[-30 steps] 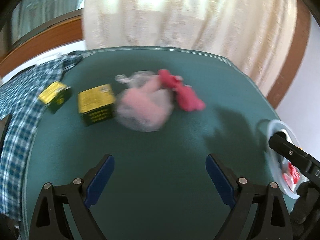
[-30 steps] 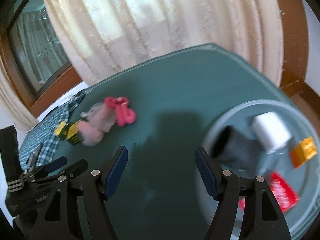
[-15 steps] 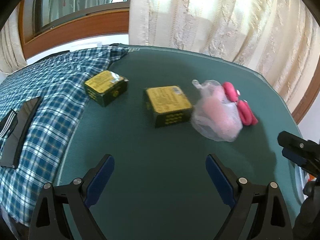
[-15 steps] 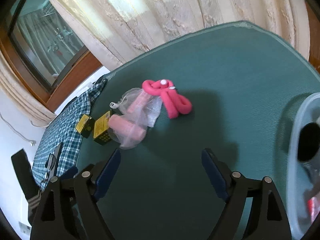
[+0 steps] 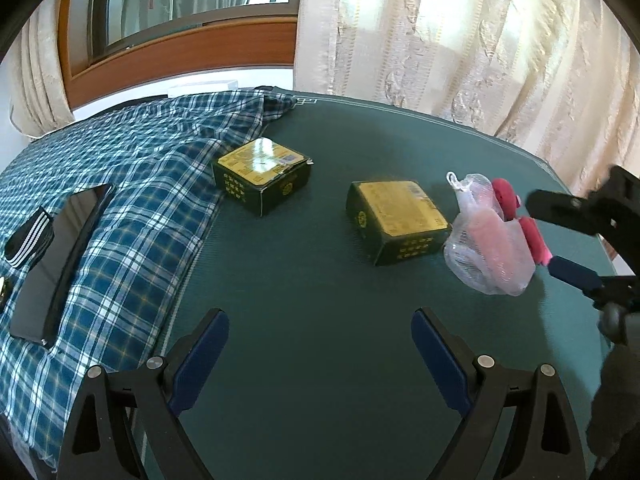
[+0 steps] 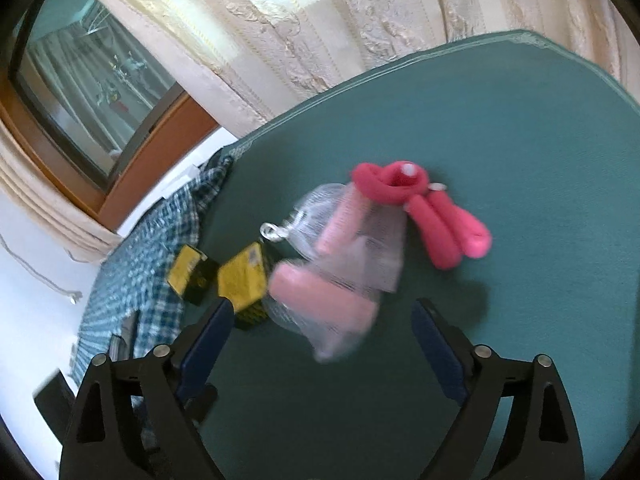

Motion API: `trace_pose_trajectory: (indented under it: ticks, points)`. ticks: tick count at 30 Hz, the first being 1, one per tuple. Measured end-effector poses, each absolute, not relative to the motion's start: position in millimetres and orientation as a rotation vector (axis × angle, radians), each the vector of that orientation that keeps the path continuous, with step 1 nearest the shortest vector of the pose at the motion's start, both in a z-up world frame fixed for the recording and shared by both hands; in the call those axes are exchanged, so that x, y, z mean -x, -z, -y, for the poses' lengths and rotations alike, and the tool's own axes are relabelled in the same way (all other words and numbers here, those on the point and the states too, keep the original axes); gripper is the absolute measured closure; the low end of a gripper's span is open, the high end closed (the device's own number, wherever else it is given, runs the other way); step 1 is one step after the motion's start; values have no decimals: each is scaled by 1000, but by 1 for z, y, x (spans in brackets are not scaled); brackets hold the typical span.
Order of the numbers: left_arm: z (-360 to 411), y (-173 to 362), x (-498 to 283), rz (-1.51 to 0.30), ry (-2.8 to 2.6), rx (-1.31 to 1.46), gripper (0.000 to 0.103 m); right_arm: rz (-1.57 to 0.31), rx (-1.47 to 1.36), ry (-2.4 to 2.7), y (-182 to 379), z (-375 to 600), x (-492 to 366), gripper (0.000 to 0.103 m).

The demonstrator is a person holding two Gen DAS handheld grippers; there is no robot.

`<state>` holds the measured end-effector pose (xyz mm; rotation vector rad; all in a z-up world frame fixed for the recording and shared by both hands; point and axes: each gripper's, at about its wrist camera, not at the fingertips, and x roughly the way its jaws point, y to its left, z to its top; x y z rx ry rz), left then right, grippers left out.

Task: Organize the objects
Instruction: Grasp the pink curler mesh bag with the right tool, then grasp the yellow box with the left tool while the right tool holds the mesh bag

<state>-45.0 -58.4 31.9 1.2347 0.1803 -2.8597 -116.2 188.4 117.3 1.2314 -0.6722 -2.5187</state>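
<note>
We see our left gripper spread wide over the bare green tabletop, nothing between its blue pads. Beyond it lie two dark boxes with yellow tops: the left box sits just beside the checked cloth, the right box touches the clear mesh bag of pale pink rollers. A bright pink foam piece lies against the far right side of the bag. Our right gripper has just been opening; its jaws now stand spread, the bag just beyond its fingertips and not pinched. A dark phone rests on the cloth at far left.
</note>
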Motion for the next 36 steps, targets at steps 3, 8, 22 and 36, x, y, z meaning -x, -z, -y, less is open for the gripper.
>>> trace_pose_trajectory:
  ticks: [3,8,22,36]
  points:
    - [61,-31,47,-195,2854,-1239,8,707,-1268,2520,-109,-184,128,11]
    - [62,-28,49,-206,2846,-1256,8,807,-1349,2454,-92,-184,145,11]
    - [55,-28,57,-197,2832,-1303,8,607,-1334,2458,-84,-176,141,28]
    - [22,-38,94,-167,2867,-1333,8,385,-1264,2608,-87,-228,77,28]
